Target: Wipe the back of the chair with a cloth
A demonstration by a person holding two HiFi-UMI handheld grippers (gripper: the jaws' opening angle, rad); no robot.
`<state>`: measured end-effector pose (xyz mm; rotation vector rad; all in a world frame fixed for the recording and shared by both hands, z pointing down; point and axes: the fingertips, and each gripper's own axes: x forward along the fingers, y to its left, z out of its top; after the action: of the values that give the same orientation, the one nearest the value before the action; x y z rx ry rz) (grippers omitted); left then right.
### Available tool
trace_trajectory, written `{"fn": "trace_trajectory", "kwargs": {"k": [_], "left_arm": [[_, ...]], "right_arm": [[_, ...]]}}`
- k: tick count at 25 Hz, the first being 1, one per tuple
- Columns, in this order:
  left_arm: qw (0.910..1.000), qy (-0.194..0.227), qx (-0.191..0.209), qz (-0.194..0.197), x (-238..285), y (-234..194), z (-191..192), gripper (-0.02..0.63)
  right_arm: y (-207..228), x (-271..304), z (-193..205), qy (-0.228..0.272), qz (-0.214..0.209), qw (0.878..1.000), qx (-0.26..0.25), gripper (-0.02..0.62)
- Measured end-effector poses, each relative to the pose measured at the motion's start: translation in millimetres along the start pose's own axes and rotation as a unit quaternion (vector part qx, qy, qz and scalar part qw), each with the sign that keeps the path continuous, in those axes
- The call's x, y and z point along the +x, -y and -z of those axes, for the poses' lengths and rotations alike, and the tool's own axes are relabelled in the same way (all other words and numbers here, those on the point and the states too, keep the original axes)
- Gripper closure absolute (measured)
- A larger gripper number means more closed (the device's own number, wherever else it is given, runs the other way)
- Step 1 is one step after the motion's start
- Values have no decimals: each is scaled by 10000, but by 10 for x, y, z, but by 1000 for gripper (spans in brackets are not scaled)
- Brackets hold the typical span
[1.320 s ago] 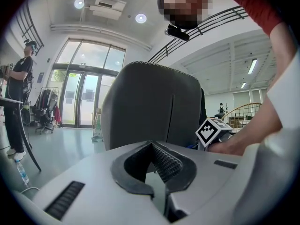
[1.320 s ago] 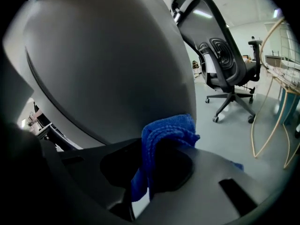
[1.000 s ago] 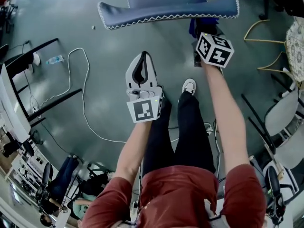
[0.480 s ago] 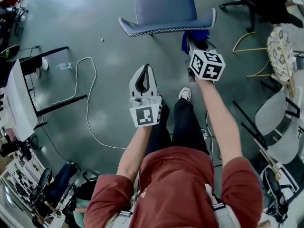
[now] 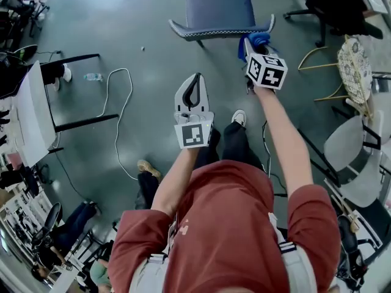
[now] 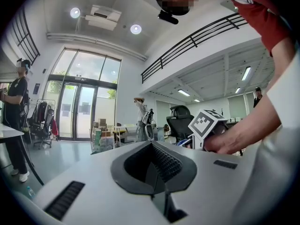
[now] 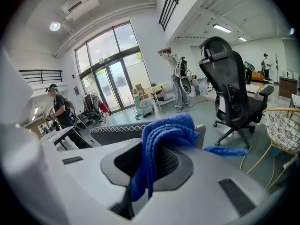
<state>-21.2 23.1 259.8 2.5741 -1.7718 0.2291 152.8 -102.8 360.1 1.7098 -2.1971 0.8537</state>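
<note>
Head view, looking steeply down: a person in a red shirt holds a tool in each hand over a grey floor. A blue-grey chair (image 5: 214,8) stands ahead, with white zigzag stitching along the top edge of its back. The right gripper (image 5: 251,49) reaches to the right end of that edge with a blue cloth (image 5: 259,39) bunched at its tip. The cloth lies right against the chair back; whether it touches cannot be told from here. The left gripper (image 5: 193,77) hangs lower and nearer the person, well apart from the chair, over bare floor. Its jaws meet at the tip and carry nothing. A white cable (image 5: 116,121) loops across the floor to the left.

Left gripper view: the left gripper (image 6: 153,159) has its jaws pressed together with nothing between them. Beyond it to the right, a hand (image 6: 229,140) holds the other tool's marker cube (image 6: 206,123).

Right gripper view: the right gripper (image 7: 150,165) is clamped on the cloth (image 7: 164,132), which folds up out of the jaws, with one corner trailing right. Just behind it runs the stitched edge of the chair (image 7: 115,132). A black office chair (image 7: 232,95) stands farther back on the right.
</note>
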Motion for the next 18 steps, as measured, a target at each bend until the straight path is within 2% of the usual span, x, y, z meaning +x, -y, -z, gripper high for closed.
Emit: {"fn": "trace_trajectory", "kwargs": {"k": [10, 14, 18], "left_arm": [[9997, -201, -97, -115, -81, -117, 54, 594], [9995, -266, -99, -167, 0, -218, 258, 594], [9992, -342, -42, -199, 103, -346, 619, 594]], "right_arm": [[26, -14, 175, 51, 60, 9998, 168, 532], [31, 157, 547, -198, 4, 9996, 187, 532], [15, 488, 1040, -450, -27, 9987, 258, 532]]}}
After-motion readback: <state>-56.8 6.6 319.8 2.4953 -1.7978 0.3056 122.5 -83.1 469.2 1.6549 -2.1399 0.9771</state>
